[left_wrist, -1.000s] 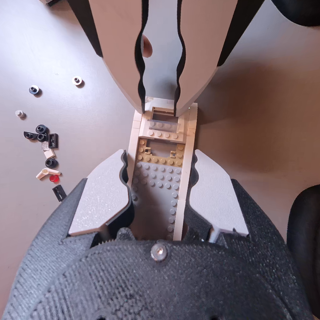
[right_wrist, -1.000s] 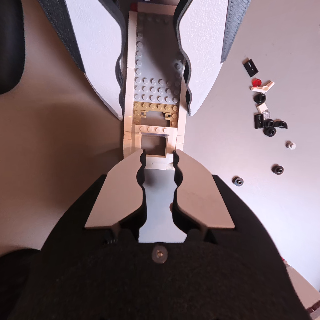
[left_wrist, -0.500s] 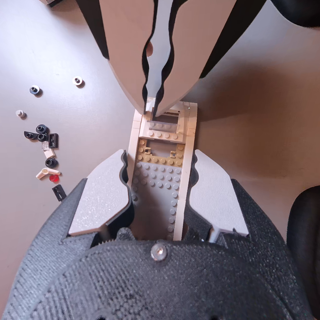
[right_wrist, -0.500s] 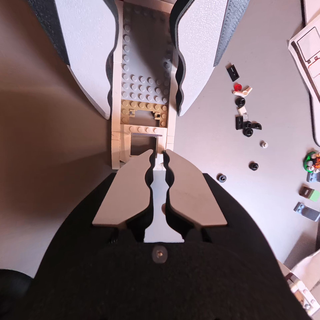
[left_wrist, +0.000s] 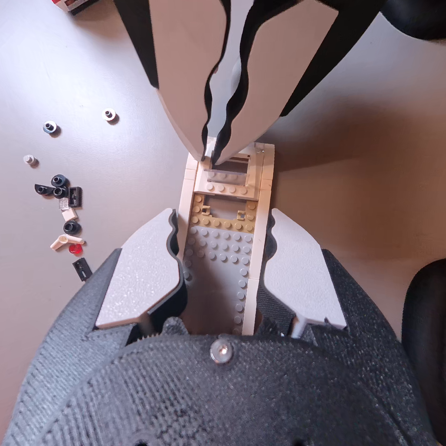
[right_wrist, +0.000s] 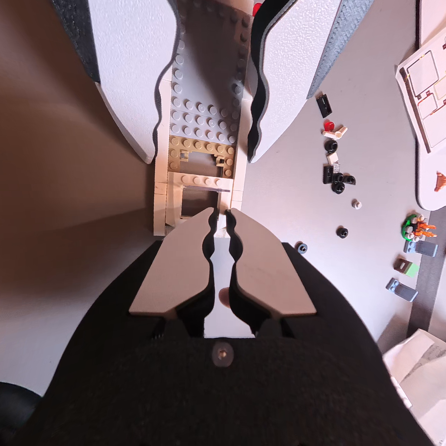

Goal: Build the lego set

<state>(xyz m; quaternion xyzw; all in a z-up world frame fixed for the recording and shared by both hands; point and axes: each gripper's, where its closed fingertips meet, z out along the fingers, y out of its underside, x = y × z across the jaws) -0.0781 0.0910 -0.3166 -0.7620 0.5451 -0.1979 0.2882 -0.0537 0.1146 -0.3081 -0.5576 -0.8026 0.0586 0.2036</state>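
Left gripper [left_wrist: 223,231] fingers wide, clamping long white-walled, grey-studded brick model [left_wrist: 224,253], near end hidden at 6 o'clock, right gripper [right_wrist: 222,212] fingers narrow, pinching model's white wall, contact hard to make out.

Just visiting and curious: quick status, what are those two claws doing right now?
Left gripper clamps the brick model by its sides. Right gripper pinches the model's white end wall. Loose small pieces lie aside, nothing blocking.
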